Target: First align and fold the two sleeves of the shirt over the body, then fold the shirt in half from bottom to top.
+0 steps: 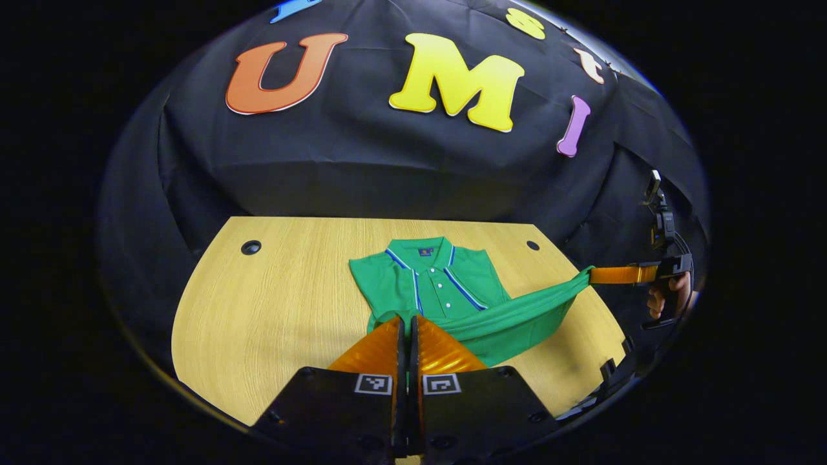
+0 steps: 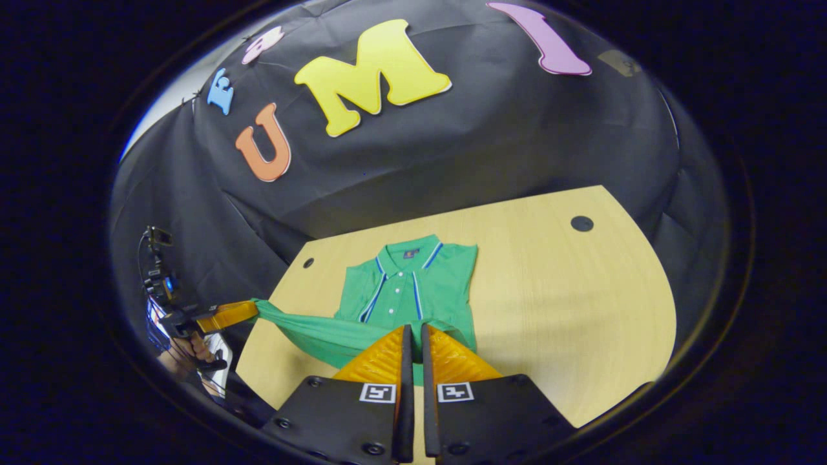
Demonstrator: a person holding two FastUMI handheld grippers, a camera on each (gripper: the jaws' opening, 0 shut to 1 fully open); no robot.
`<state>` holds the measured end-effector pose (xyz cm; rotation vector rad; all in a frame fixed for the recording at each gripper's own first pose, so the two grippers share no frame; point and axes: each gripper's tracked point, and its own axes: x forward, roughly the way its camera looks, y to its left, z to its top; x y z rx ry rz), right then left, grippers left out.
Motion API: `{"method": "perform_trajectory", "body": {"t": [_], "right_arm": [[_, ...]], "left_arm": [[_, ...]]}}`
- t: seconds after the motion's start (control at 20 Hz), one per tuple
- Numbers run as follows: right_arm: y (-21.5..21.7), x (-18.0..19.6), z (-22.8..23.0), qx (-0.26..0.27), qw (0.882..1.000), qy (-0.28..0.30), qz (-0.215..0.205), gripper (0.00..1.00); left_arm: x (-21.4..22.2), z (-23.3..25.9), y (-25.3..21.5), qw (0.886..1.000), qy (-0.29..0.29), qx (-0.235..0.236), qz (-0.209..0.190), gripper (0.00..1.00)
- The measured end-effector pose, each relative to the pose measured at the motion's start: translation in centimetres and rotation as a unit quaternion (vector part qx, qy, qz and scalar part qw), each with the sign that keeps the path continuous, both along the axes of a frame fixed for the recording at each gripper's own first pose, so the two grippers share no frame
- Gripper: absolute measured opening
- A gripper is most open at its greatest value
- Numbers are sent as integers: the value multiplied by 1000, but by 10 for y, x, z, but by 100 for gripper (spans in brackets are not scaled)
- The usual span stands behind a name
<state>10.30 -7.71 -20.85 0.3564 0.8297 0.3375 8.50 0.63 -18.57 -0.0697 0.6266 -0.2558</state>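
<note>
A green polo shirt (image 1: 446,284) lies on the wooden table (image 1: 271,303), collar toward the far wall, its sleeves tucked in over the body. Its bottom edge is lifted off the table and stretched taut between the two grippers. My left gripper (image 1: 407,319) is shut on one end of that hem. In the left gripper view the right gripper (image 1: 621,275) shows farther off to the right, pinching the other end, with a hand (image 1: 665,298) behind it. In the right gripper view, the right gripper (image 2: 413,327) is shut on the shirt (image 2: 413,284), and the left gripper (image 2: 231,315) holds the hem at the left.
The table (image 2: 568,303) has a rounded outline and small dark cable holes (image 1: 251,247) near its far corners. Bare wood lies on both sides of the shirt. Black cloth hangs behind the table.
</note>
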Motion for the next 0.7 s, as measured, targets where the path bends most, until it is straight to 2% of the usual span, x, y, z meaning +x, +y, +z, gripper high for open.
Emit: {"method": "perform_trajectory", "body": {"t": [0.3,0.55,0.6,0.7], "right_arm": [[3,67,6,-3,1000,-22,-8,9],[2,122,-5,-23,999,-31,-33,9],[2,131,-10,-26,999,-32,-34,5],[6,149,-17,-30,998,-33,-34,5]], "left_arm": [[67,8,7,1000,-8,-9,14,3],[125,7,8,999,-18,-18,28,3],[137,6,8,999,-20,-18,29,3],[159,1,10,999,-25,-15,32,3]]}}
